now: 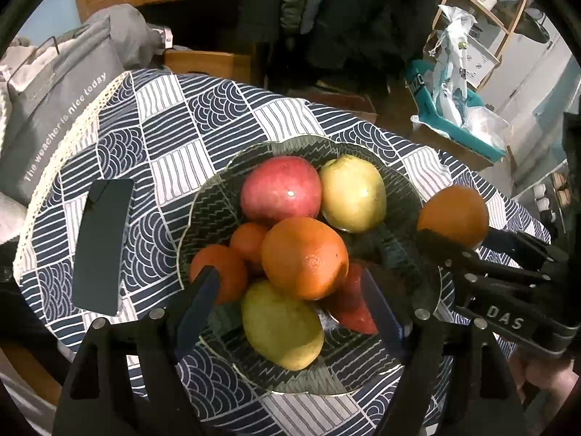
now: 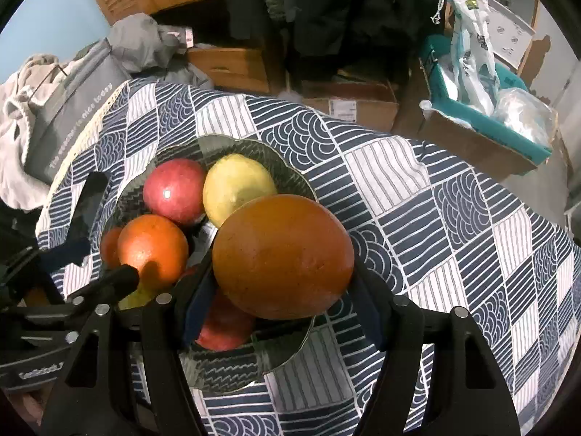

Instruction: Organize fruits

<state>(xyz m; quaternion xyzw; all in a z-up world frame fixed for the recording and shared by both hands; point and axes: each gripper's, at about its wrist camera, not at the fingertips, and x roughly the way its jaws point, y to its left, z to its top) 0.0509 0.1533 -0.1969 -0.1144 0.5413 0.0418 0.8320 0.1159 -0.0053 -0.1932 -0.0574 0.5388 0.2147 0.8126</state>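
Jaws: right gripper (image 2: 281,287) clamped on an orange (image 2: 283,256), over the bowl's (image 1: 428,283) right rim; left gripper (image 1: 290,290) apart above the heaped fruit, empty. Risk: dropped on that pile, the orange could roll off onto the tabletop (image 2: 435,218).

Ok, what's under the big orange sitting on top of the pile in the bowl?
The big orange rests on a yellow-green pear, a red apple and small oranges. The bowl floor beneath it is hidden.
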